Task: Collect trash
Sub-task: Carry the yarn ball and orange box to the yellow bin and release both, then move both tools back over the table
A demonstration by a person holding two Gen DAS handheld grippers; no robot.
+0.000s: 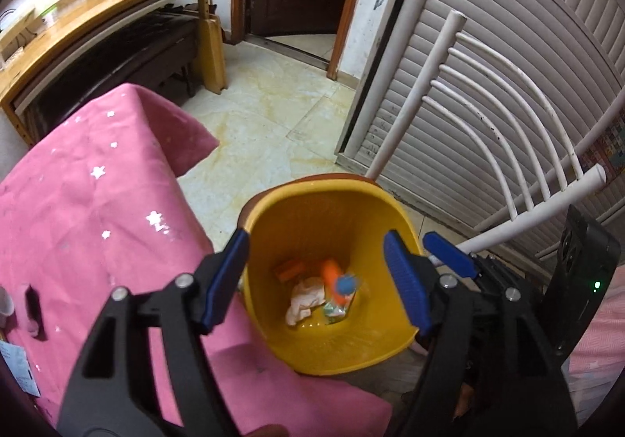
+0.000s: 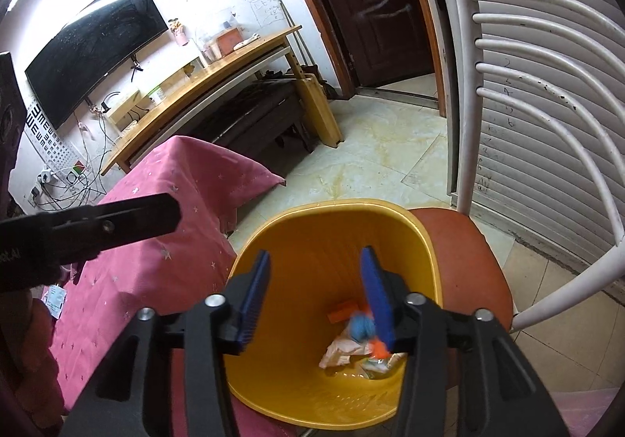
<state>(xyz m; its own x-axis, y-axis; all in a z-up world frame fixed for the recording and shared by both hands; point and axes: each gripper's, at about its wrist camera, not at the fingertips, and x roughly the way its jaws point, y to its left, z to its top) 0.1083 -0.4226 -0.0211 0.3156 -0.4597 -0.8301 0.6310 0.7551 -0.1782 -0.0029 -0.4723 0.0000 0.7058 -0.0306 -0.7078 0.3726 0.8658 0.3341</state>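
Note:
A yellow trash bin point(image 1: 273, 210) stands on a red-brown chair seat point(image 2: 468, 257); it also shows in the right wrist view point(image 2: 297, 226). In it lie an orange bottle with a blue cap point(image 1: 336, 278), crumpled tissue point(image 1: 304, 298), an orange wrapper point(image 1: 290, 268) and a clear packet point(image 1: 336, 308). My left gripper point(image 1: 318, 280) is open and empty above the bin's mouth. My right gripper point(image 2: 316, 296) is open and empty over the bin; the blurred bottle point(image 2: 361, 325) lies beneath it. The right gripper's blue finger point(image 1: 449, 255) shows in the left wrist view.
A table with a pink starred cloth point(image 1: 97, 202) touches the bin's left side. The white chair back point(image 1: 508, 116) rises at the right before a louvred door point(image 1: 527, 7). A wooden desk point(image 2: 218, 73), a wall television point(image 2: 93, 50) and a dark door point(image 2: 375, 7) stand beyond tiled floor point(image 1: 273, 104).

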